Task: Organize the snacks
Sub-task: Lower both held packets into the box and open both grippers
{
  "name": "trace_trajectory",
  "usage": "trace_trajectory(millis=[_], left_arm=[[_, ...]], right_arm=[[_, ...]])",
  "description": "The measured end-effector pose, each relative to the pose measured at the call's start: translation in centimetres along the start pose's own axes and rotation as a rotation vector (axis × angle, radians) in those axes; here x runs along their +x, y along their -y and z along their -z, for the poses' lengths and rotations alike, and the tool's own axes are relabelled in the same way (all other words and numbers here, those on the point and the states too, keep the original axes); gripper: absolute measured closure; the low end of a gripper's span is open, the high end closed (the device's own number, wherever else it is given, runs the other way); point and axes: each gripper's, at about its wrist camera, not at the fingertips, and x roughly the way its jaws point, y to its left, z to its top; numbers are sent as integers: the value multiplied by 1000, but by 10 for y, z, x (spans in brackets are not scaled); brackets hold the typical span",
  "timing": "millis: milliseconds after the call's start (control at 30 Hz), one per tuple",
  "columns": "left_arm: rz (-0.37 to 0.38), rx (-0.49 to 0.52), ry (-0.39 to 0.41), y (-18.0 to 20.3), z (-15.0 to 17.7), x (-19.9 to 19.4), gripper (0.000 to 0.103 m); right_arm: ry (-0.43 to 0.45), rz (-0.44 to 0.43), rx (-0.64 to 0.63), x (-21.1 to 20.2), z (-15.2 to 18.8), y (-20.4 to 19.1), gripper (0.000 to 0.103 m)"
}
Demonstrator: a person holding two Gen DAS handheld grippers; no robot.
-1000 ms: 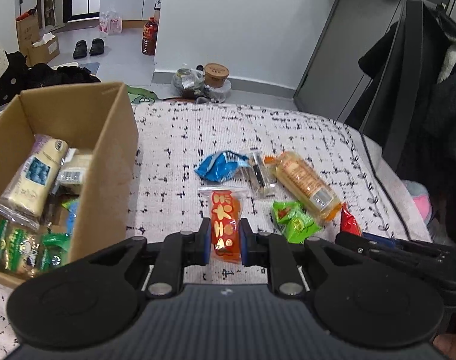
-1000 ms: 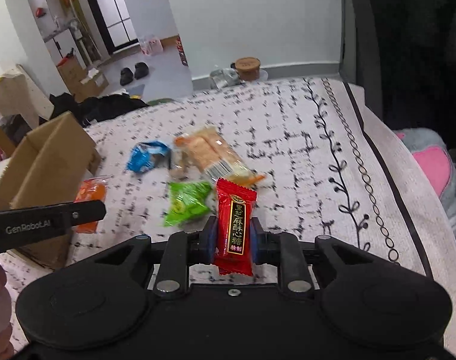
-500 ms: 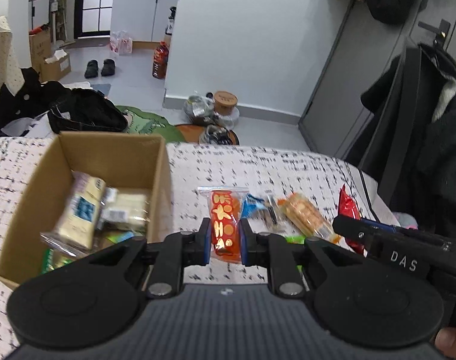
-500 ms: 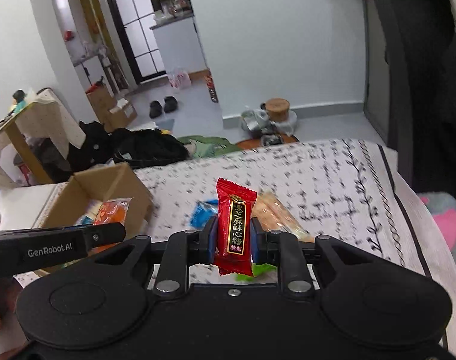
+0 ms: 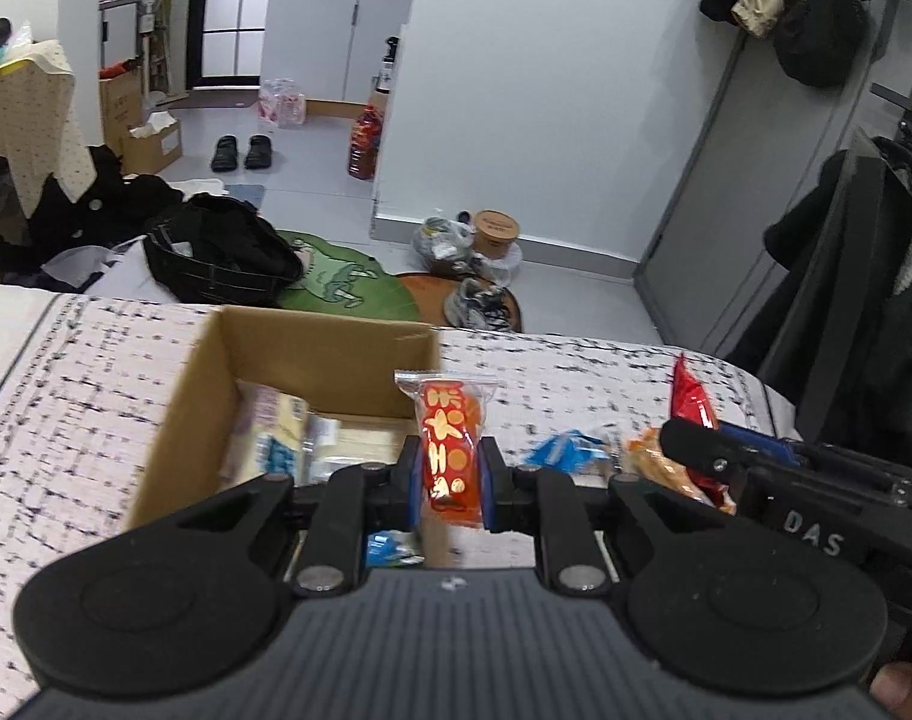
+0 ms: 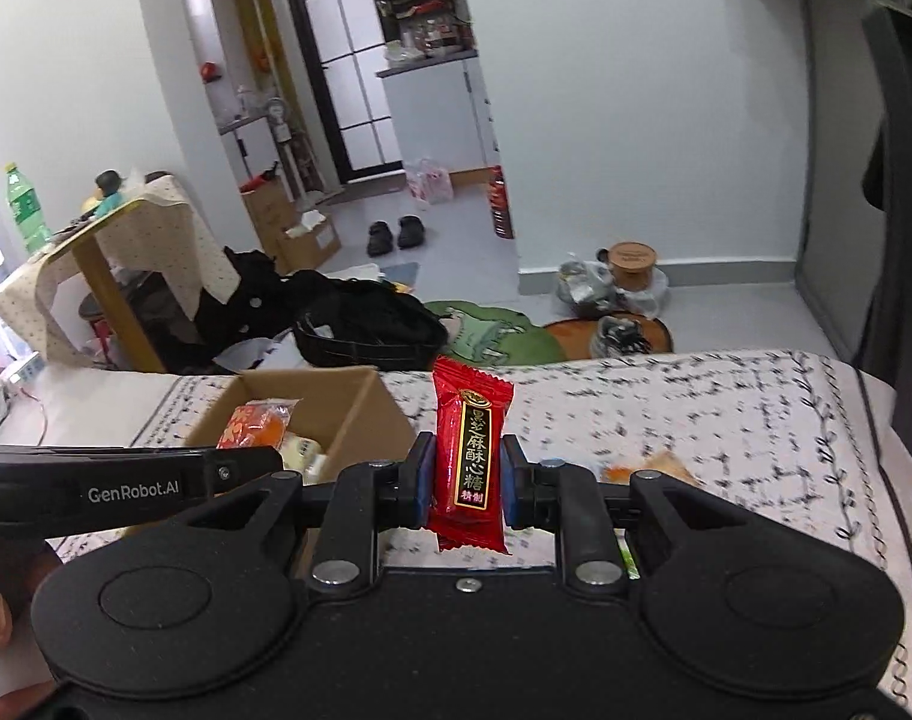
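Two tools (image 5: 448, 474) (image 6: 465, 471), each pinching candy (upright)

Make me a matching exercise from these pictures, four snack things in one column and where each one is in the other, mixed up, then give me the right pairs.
Things:
1. orange clear-ended candy packet
2. red candy packet with black label
3. blue crinkled snack bag
4. pale yellow wrapped biscuit pack

Places:
A. inside the open brown cardboard box
B. gripped in the right tongs
C. lying on the patterned bedspread, right of the box
D. gripped in the left tongs

Pairs: 1-D, 2-B, 3-C, 4-A
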Motion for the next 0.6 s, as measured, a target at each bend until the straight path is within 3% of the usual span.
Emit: trace_trajectory(millis=[400,600], left_arm=[[-63,-52,-26,-38,-6,7,86],[-87,-65,-40,-46,-4,5,77]], right_arm=[[-23,-79,-54,20,-1,-32,82],[-29,-116,-61,25,-3,-43,81]])
